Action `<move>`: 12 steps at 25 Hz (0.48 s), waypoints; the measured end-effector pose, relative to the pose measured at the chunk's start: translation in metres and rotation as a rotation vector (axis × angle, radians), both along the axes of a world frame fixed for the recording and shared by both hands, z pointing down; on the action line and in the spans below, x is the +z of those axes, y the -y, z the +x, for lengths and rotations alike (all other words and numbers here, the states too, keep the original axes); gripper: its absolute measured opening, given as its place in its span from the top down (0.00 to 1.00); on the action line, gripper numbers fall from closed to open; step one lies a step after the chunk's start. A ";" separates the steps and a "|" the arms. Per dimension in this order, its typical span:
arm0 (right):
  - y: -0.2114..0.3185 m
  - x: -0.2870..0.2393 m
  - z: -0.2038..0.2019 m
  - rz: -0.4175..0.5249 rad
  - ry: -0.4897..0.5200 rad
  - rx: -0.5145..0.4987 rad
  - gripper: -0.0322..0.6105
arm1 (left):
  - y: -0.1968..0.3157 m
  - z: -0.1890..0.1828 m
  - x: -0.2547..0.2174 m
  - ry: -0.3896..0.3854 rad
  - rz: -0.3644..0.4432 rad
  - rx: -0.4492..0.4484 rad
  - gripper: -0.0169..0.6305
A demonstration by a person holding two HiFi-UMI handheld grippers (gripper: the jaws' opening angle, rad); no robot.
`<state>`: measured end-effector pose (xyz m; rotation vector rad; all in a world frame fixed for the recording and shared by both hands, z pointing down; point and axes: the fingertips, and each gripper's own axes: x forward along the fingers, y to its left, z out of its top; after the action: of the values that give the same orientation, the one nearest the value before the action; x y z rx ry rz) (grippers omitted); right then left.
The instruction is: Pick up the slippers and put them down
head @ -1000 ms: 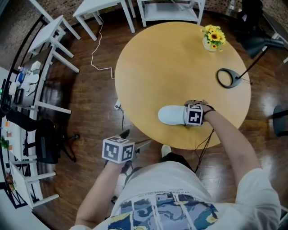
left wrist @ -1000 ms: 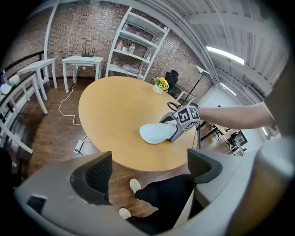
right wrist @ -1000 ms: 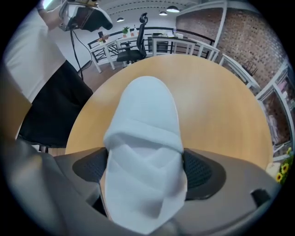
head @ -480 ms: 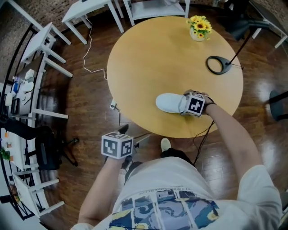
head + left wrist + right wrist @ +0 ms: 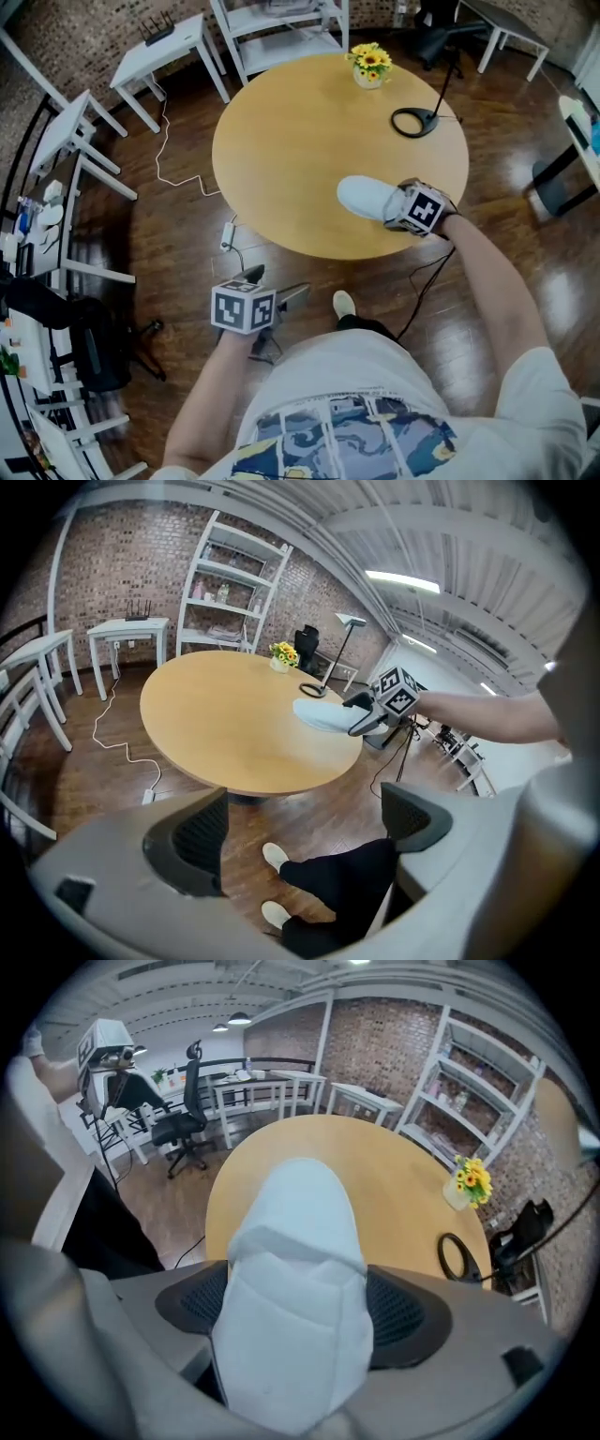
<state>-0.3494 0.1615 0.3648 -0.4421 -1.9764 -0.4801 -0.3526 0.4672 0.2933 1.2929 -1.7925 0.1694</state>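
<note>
A white slipper [image 5: 364, 196] hangs over the near right part of the round wooden table [image 5: 281, 141], with my right gripper [image 5: 394, 208] shut on its heel end. In the right gripper view the slipper [image 5: 295, 1269] fills the gap between both pads, toe pointing away; the jaws have just been closing onto it. The left gripper view shows the same slipper [image 5: 322, 714] raised off the tabletop. My left gripper [image 5: 274, 287] is open with nothing in it, low over the wooden floor beside the table's near edge. In its own view the left gripper [image 5: 300, 829] frames the person's dark trouser legs and white shoes.
A vase of yellow flowers [image 5: 368, 64] and a black lamp base ring [image 5: 413, 122] stand at the table's far side. White side tables [image 5: 164, 47] and a shelf unit [image 5: 281, 28] line the back. A white cable [image 5: 178, 178] runs over the floor at the left.
The right gripper has closed on the slipper and lifted it off the tabletop, rolling as it rose. The left gripper has shifted a little over the floor.
</note>
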 end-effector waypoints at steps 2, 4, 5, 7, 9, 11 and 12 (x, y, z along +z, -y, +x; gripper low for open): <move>-0.006 -0.016 0.030 -0.005 0.028 0.077 0.21 | -0.013 0.019 -0.003 0.011 0.003 0.036 0.18; -0.011 -0.030 0.063 -0.011 0.053 0.164 0.21 | -0.023 0.041 -0.004 0.012 0.011 0.079 0.18; -0.012 -0.036 0.080 -0.016 0.064 0.204 0.22 | -0.026 0.050 -0.004 0.011 0.015 0.100 0.18; -0.016 -0.047 0.113 -0.025 0.081 0.266 0.22 | -0.025 0.067 -0.002 0.006 0.017 0.142 0.18; -0.021 -0.055 0.146 -0.023 0.085 0.301 0.22 | -0.021 0.084 0.003 -0.004 0.015 0.180 0.18; -0.026 -0.059 0.183 -0.016 0.082 0.323 0.22 | -0.012 0.105 0.006 -0.015 0.010 0.224 0.18; -0.026 -0.062 0.200 -0.014 0.084 0.337 0.22 | -0.007 0.116 0.006 -0.020 0.009 0.247 0.18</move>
<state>-0.1497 0.1878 0.3032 -0.0930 -2.0839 -0.2747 -0.2368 0.4738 0.2994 1.5158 -1.6145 0.2844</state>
